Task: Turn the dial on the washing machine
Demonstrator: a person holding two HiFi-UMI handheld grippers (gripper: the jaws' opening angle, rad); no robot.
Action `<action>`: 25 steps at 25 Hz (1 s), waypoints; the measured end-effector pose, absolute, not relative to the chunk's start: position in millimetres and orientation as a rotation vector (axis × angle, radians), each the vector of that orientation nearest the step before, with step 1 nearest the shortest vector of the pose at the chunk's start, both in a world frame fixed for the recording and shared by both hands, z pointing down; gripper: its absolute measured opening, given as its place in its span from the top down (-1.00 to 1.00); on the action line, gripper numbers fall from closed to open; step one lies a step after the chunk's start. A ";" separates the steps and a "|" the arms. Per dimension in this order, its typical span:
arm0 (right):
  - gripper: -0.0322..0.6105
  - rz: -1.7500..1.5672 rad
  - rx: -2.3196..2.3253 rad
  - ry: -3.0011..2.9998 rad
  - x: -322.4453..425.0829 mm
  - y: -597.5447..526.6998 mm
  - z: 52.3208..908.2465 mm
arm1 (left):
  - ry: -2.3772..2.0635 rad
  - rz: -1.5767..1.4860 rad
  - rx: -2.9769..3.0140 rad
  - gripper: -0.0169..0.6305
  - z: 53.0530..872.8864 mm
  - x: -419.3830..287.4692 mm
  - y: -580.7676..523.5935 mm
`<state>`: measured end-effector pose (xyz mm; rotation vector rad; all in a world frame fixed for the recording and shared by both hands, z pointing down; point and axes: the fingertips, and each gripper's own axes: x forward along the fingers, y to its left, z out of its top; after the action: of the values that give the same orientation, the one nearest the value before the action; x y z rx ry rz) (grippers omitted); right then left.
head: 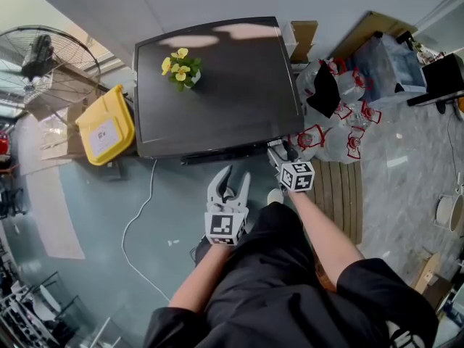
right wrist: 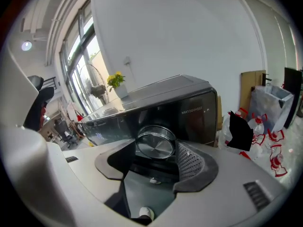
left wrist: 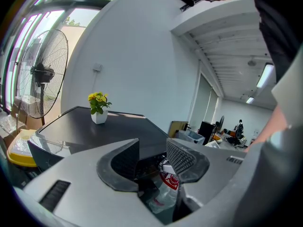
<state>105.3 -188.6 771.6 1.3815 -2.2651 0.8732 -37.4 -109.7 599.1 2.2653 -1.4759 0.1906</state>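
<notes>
Washing machine: smooth, glossy dark top. Dial: brushed metal face, polished rim. Right gripper: matt grey plastic; pads finely dimpled. Bin lid: yellow plastic.

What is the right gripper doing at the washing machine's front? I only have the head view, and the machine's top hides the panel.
Observer: The right gripper view shows the right gripper with its jaws apart on either side of a round silver dial on the washing machine. I cannot tell whether they touch it.
Operator: Is the left gripper holding anything?
Observer: No. In its own view the left gripper has its jaws apart with nothing between them.
Operator: Is there any marking near the dial?
Observer: Yes, small white lettering is on the dark panel, up and to the right of the dial.
</notes>
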 end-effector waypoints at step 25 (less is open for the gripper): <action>0.76 0.564 1.341 -2.410 176.2 -157.1 593.0 | -1.710 0.053 2.230 0.67 529.8 -45.1 -87.8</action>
<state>176.2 -157.1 593.0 1.3407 -2.4099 0.5642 -45.1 -87.8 529.8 2.2305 -1.7105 0.0532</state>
